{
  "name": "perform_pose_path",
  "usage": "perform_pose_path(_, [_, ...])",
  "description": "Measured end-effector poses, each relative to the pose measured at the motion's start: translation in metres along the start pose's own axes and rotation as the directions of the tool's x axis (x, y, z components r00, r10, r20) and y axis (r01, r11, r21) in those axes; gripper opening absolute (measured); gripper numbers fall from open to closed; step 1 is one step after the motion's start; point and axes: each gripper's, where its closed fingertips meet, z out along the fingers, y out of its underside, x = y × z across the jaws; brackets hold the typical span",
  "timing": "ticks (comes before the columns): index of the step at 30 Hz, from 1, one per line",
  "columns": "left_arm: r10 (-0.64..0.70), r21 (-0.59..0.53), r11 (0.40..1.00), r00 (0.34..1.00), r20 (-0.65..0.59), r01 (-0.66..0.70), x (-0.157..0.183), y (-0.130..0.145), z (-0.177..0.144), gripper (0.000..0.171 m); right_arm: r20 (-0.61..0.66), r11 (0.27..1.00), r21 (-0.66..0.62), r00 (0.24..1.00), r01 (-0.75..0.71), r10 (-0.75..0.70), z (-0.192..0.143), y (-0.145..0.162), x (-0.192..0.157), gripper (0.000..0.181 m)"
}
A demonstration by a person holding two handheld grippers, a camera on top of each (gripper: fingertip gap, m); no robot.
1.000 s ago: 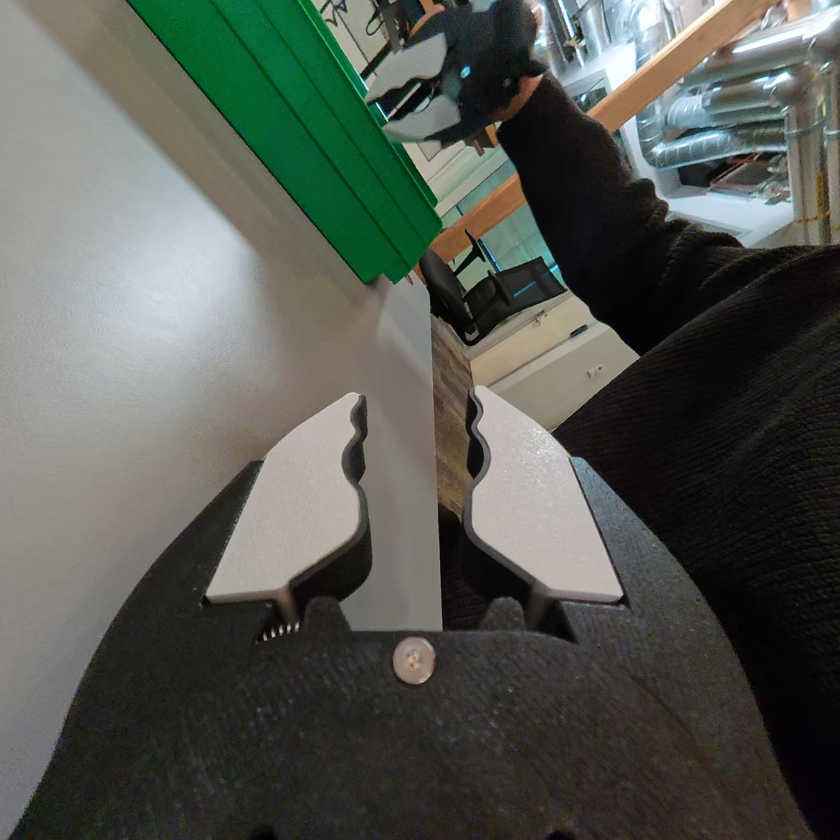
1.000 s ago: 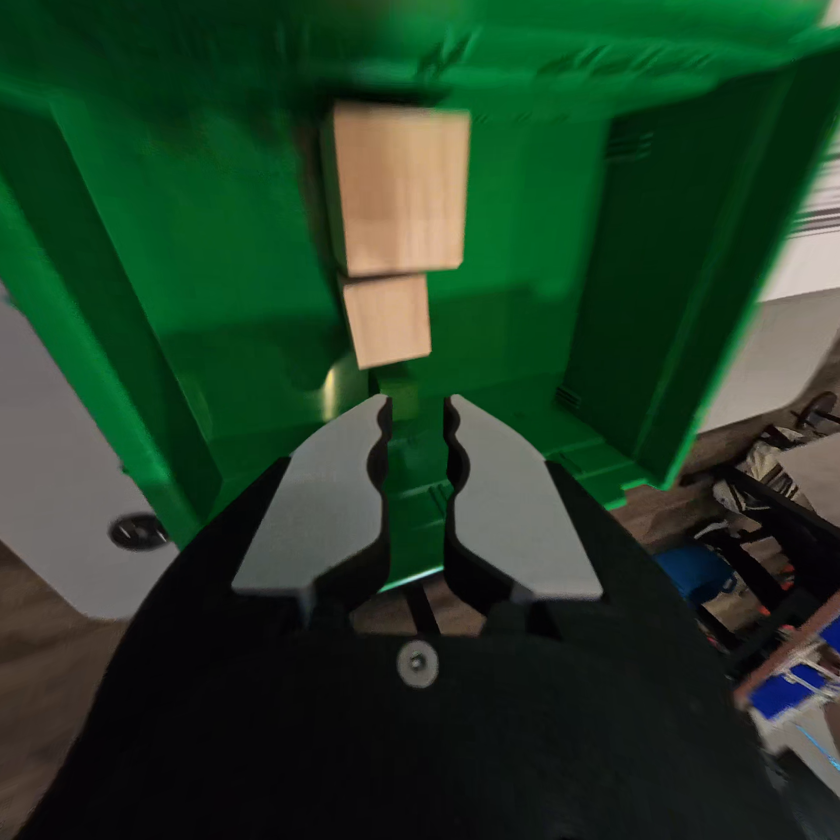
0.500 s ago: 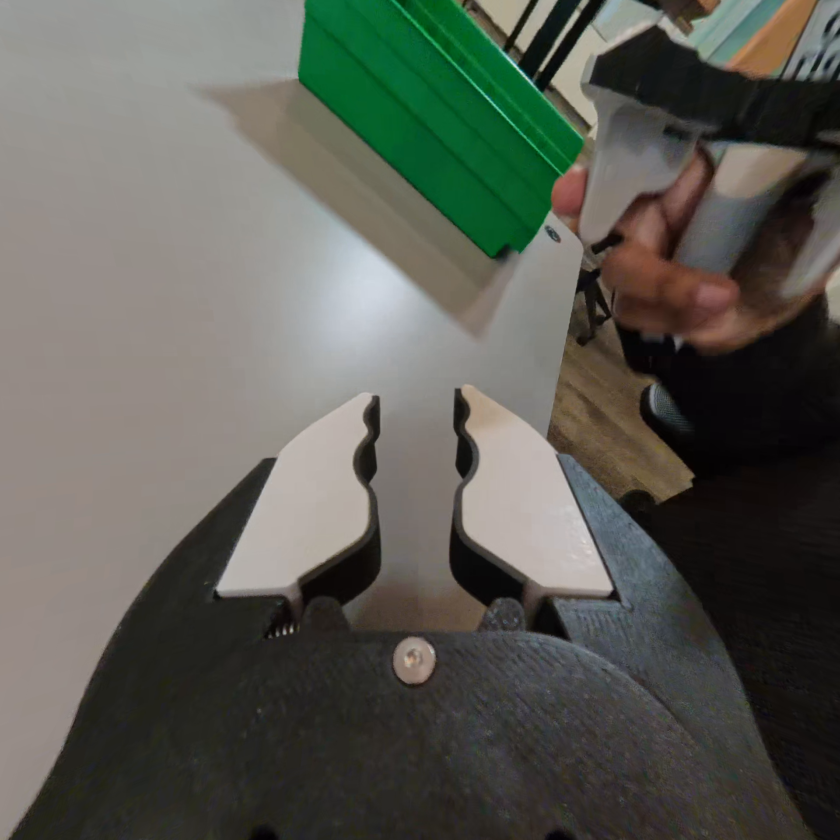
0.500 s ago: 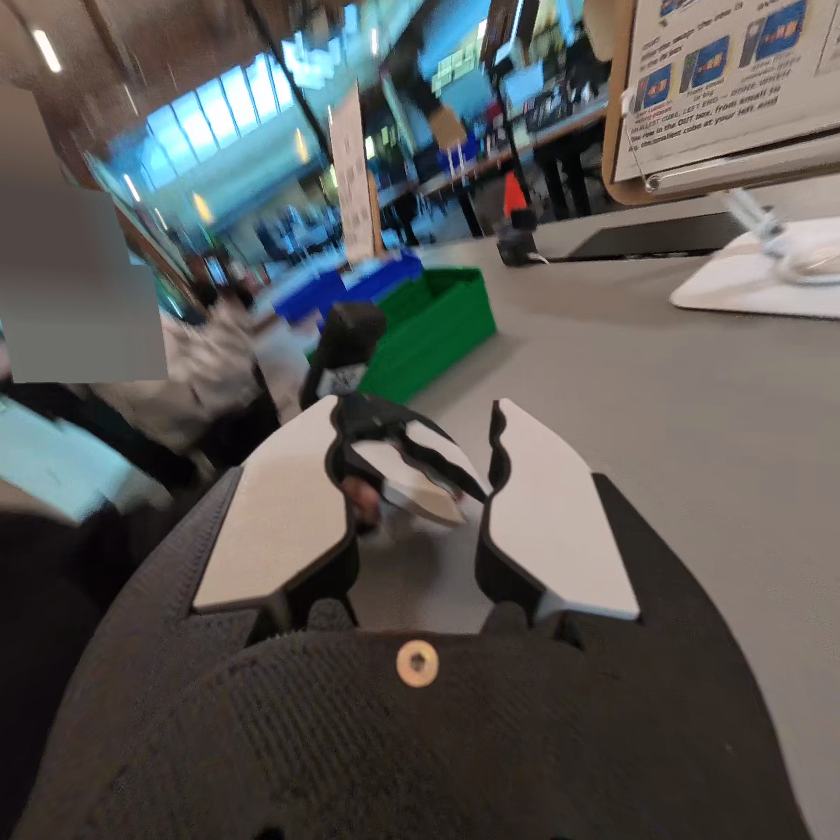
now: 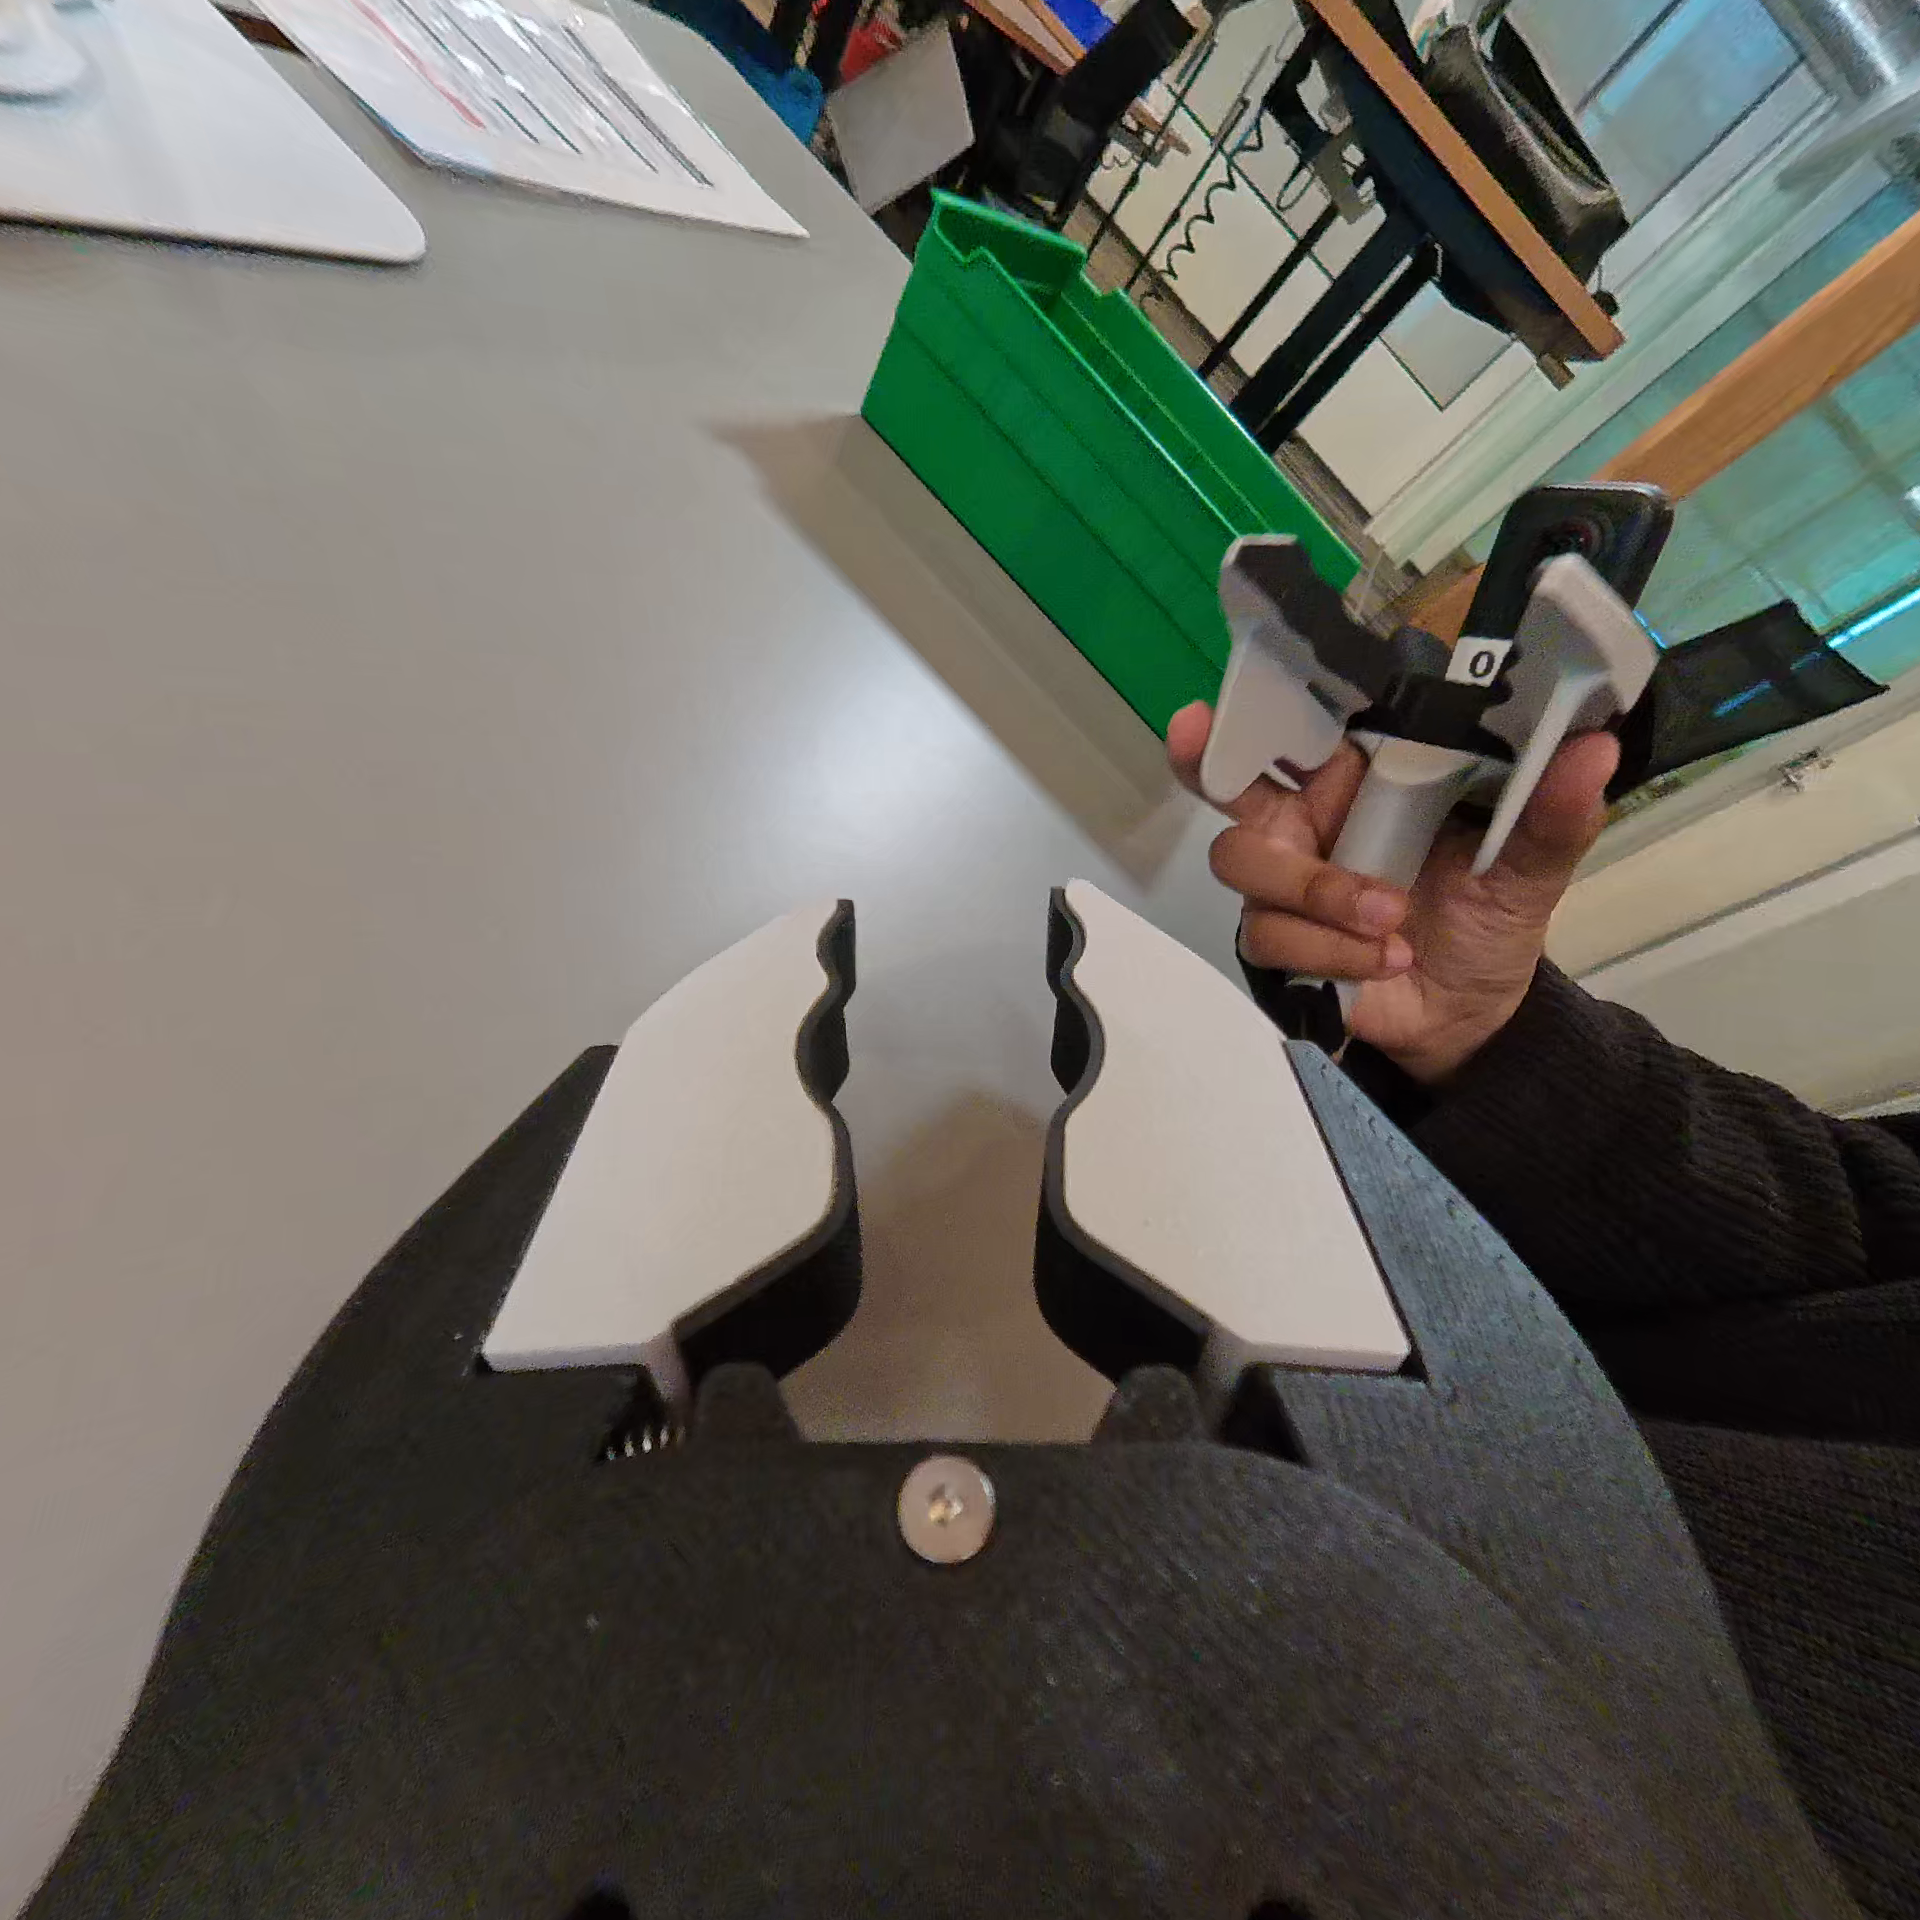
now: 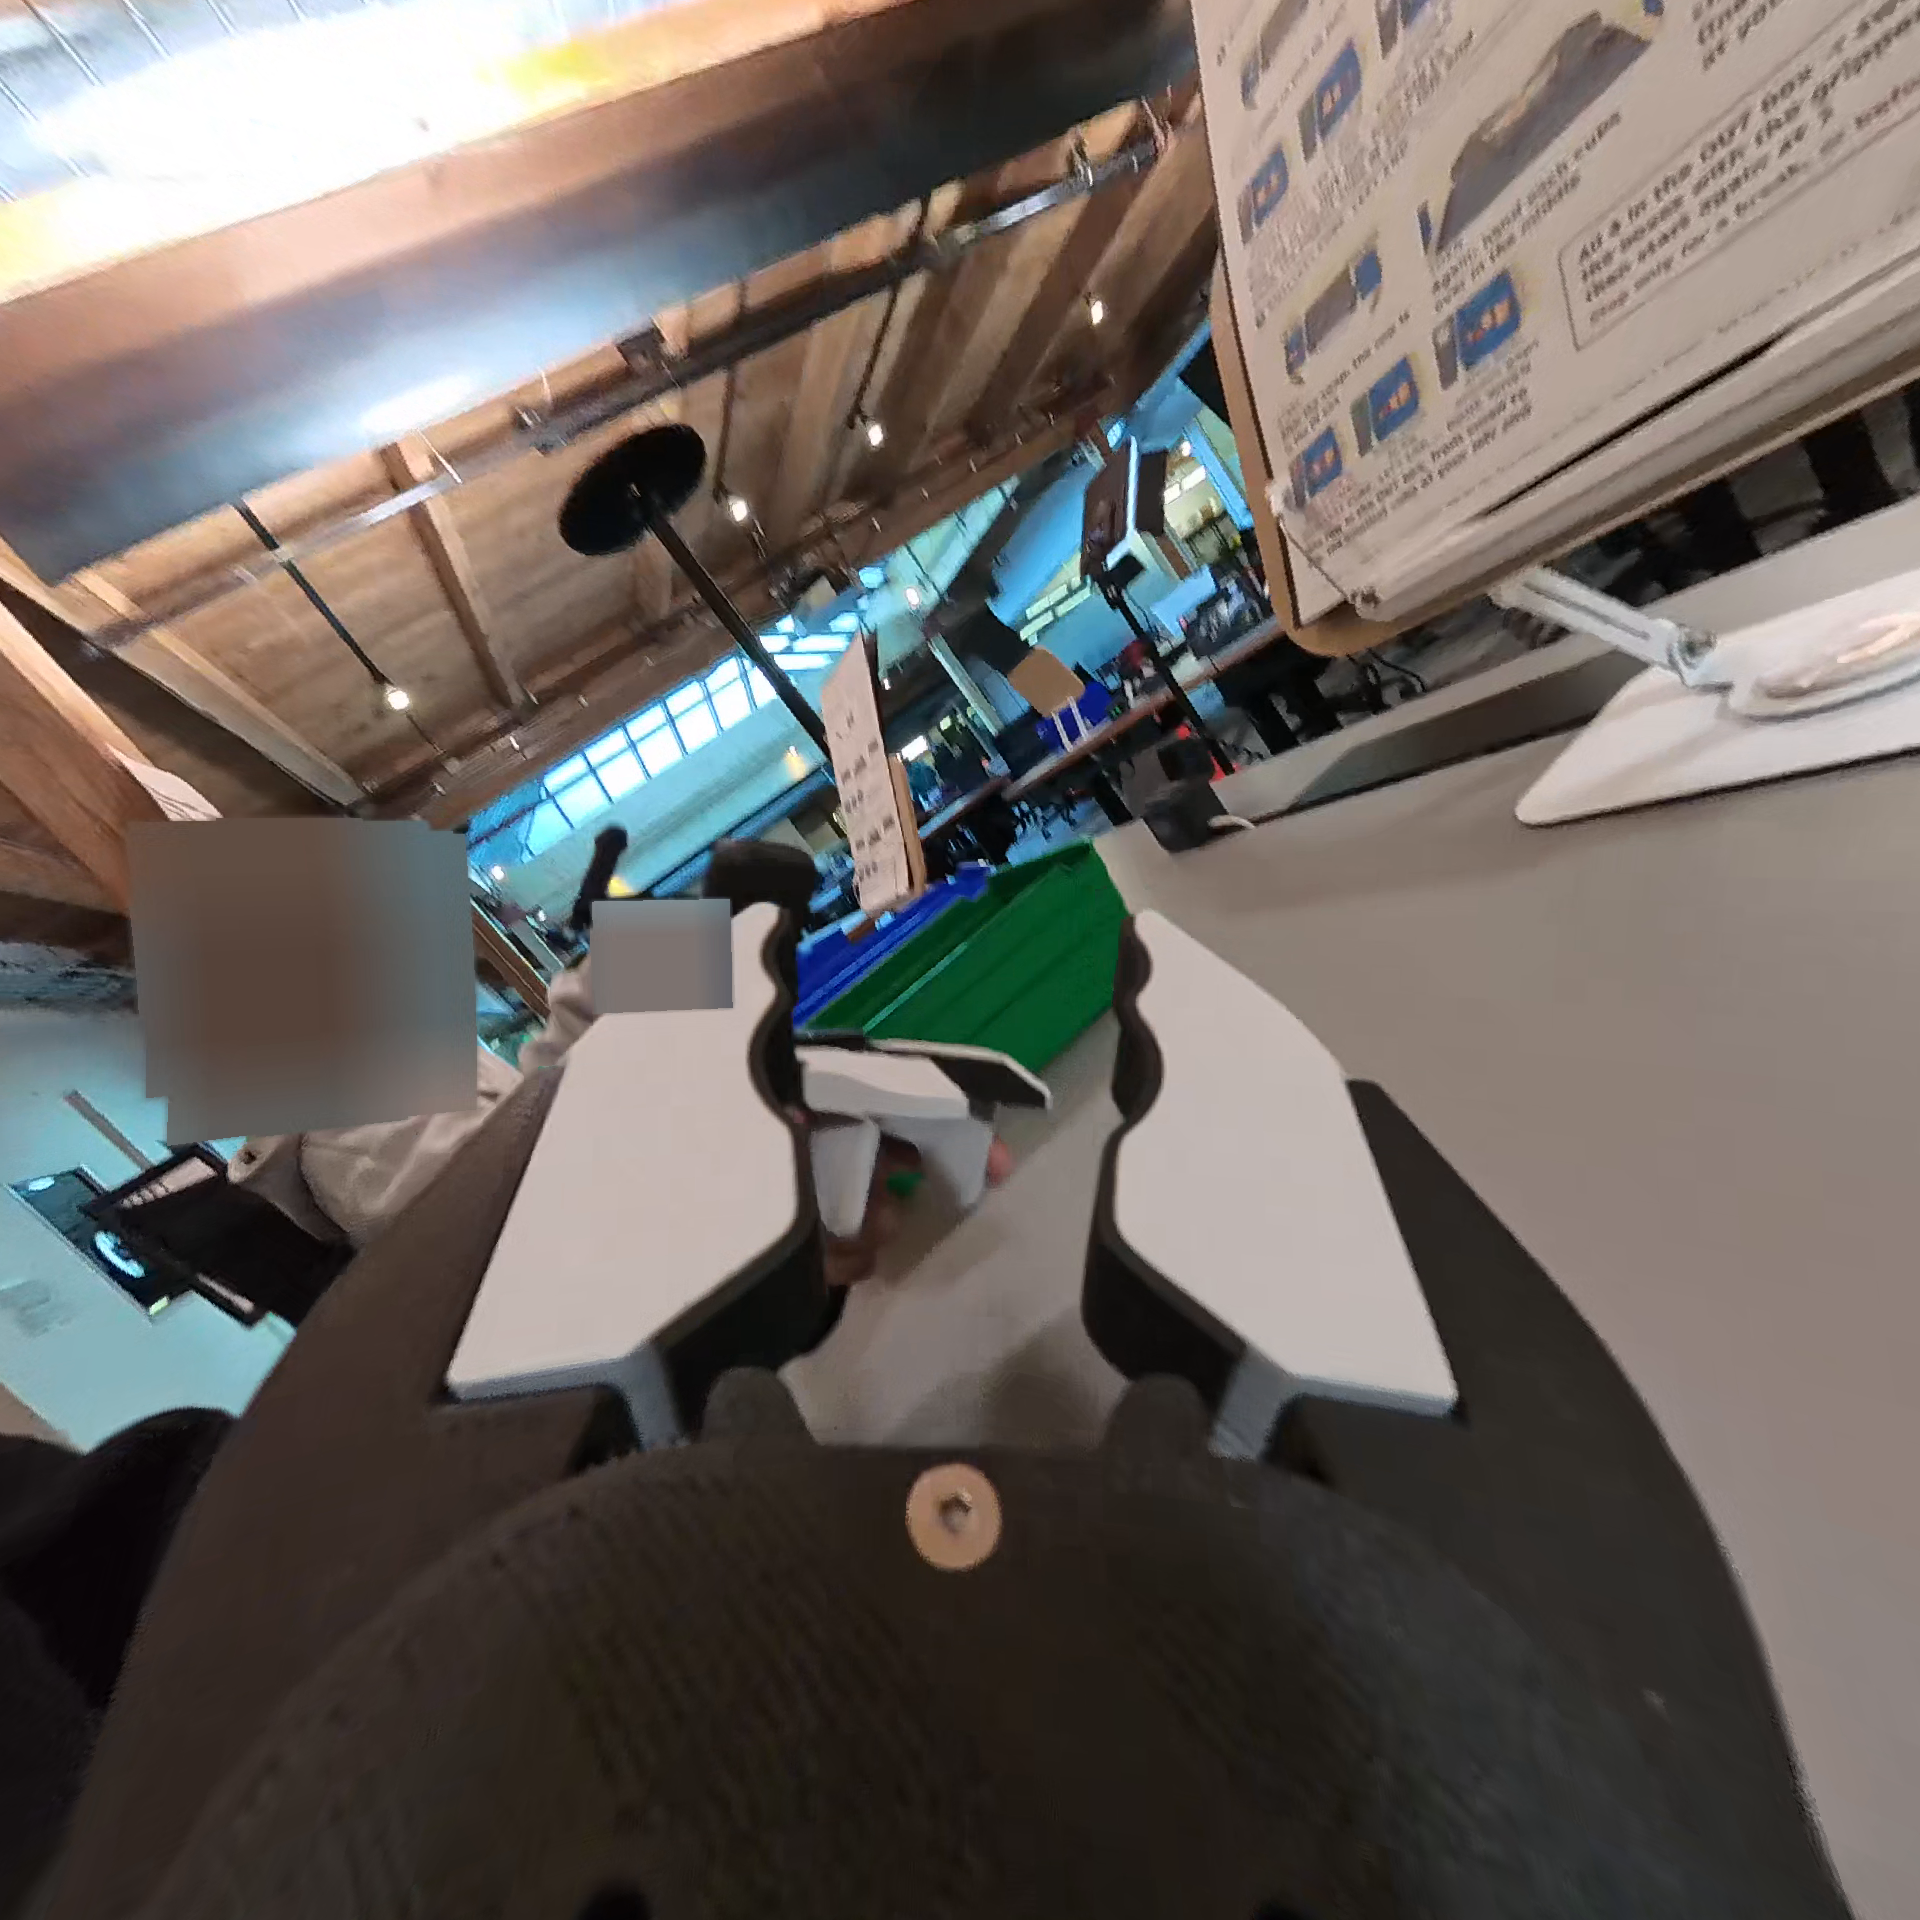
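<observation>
My left gripper (image 5: 951, 904) is open and empty, low over the grey table (image 5: 416, 675). My right gripper (image 6: 951, 935) is open and empty, also over the table (image 6: 1558, 1039). The two grippers face each other. In the left wrist view, a hand holds the right gripper (image 5: 1413, 675) at the right, in front of a green bin (image 5: 1049, 488) at the table's edge. In the right wrist view, the left gripper (image 6: 914, 1101) shows between my fingers, with another green bin (image 6: 966, 977) behind it. The insides of both bins are hidden.
A white flat base (image 5: 177, 156) and a printed sheet (image 5: 540, 104) lie at the back of the table. The right wrist view shows the white base (image 6: 1714, 727) under a board with a printed sheet (image 6: 1538, 239). A blue bin (image 6: 883, 935) sits behind the green one. A black-sleeved arm (image 5: 1662, 1195) is on the right.
My right gripper left the green bin with two wooden blocks, swung to face across the table and opened wider. My left gripper turned from the table edge toward the table.
</observation>
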Motion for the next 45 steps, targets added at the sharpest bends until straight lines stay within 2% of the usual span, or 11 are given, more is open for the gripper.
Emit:
perform_pose_path(5, [0.044, 0.090, 0.995, 0.997, 0.058, -0.050, -0.001, -0.034, -0.037, 0.050, -0.002, 0.997, -0.032, 0.998, -0.064, 0.064, 0.005, 0.011, 0.004, 0.061])
perform_pose_path(10, [-0.014, 0.350, 0.933, 0.965, 0.260, -0.081, -0.023, -0.097, -0.136, 0.065, 0.059, 0.985, -0.009, 0.983, -0.171, 0.171, 0.005, 0.009, -0.002, 0.058])
perform_pose_path(17, [-0.256, 0.515, 0.835, 0.688, 0.679, -0.197, -0.096, -0.114, -0.327, 0.066, 0.057, 0.986, -0.087, 0.987, -0.144, 0.149, 0.014, 0.027, -0.006, 0.057])
perform_pose_path(21, [-0.167, 0.298, 0.936, 0.509, 0.844, -0.187, -0.145, -0.077, -0.359, 0.047, 0.061, 0.981, -0.134, 0.987, -0.140, 0.149, 0.018, 0.040, -0.010, 0.057])
perform_pose_path(24, [0.124, -0.043, 0.979, 0.414, 0.902, -0.201, -0.171, -0.064, -0.353, 0.048, 0.048, 0.979, -0.182, 0.994, -0.091, 0.102, 0.019, 0.050, -0.010, 0.057])
perform_pose_path(28, [0.668, -0.681, 0.732, 0.183, 0.721, 0.009, -0.228, -0.033, -0.373, 0.028, 0.041, 0.971, -0.237, 0.999, -0.020, 0.031, 0.023, 0.057, -0.010, 0.057])
perform_pose_path(30, [0.830, -0.863, 0.503, 0.259, 0.493, 0.031, -0.240, -0.015, -0.365, 0.030, 0.043, 0.969, -0.246, 0.999, -0.021, 0.032, 0.025, 0.059, -0.010, 0.057])
perform_pose_path(32, [0.859, -0.921, 0.390, 0.354, 0.369, 0.016, -0.244, -0.004, -0.352, 0.032, 0.051, 0.971, -0.234, 0.997, -0.050, 0.064, 0.027, 0.057, -0.012, 0.057])
perform_pose_path(36, [0.771, -0.936, 0.351, 0.573, 0.278, -0.018, -0.243, 0.013, -0.322, 0.053, 0.063, 0.972, -0.212, 0.991, -0.102, 0.117, 0.029, 0.050, -0.009, 0.054])
perform_pose_path(39, [0.806, -0.984, 0.162, 0.567, 0.173, 0.070, -0.260, 0.029, -0.343, 0.052, 0.049, 0.970, -0.203, 0.988, -0.133, 0.146, 0.028, 0.046, -0.002, 0.051])
perform_pose_path(45, [0.799, -0.990, 0.137, 0.589, 0.118, 0.012, -0.271, 0.033, -0.336, 0.050, 0.052, 0.966, -0.161, 0.976, -0.200, 0.211, 0.025, 0.038, 0.003, 0.048])
